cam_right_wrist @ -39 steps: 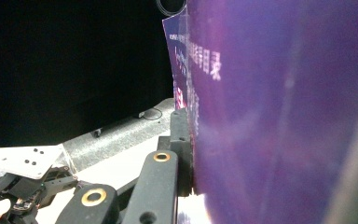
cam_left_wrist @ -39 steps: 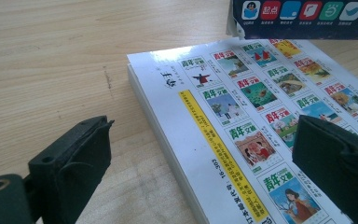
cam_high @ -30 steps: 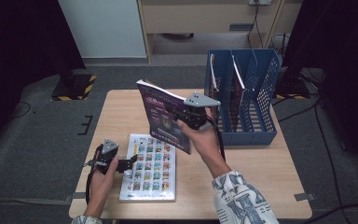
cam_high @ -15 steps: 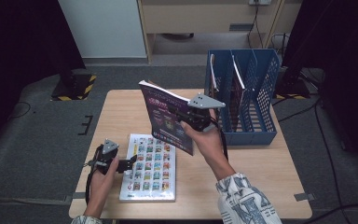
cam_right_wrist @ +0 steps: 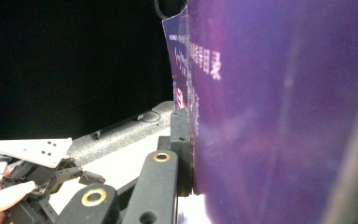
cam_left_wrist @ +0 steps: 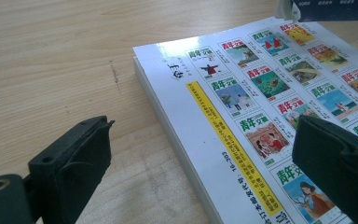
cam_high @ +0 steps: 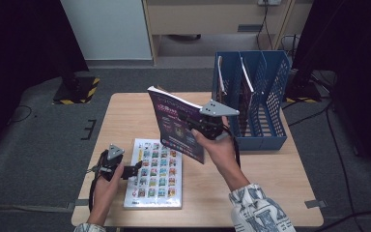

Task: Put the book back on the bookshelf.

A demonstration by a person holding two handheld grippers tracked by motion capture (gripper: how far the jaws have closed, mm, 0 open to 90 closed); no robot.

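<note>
**Purple magazine held aloft, left fingers wide over the flat one**

My right gripper [cam_high: 200, 126] pinches the purple magazine [cam_high: 174, 123] upright above the surface [cam_high: 125, 113], at nine o'clock from the blue file rack [cam_high: 263, 104]. My left gripper [cam_high: 134, 170] rests low, fingers [cam_left_wrist: 72, 161] spread astride the near edge of the picture-grid magazine [cam_high: 157, 176] lying flat at six o'clock.

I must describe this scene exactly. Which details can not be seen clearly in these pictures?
- Right gripper: far jaw hidden behind the purple book, right gripper view.
- Purple book: cover text blurred, too close, right gripper view.
- White book: cut off by the frame edges, left gripper view.
- Blue rack: contents too small, high view.
</note>
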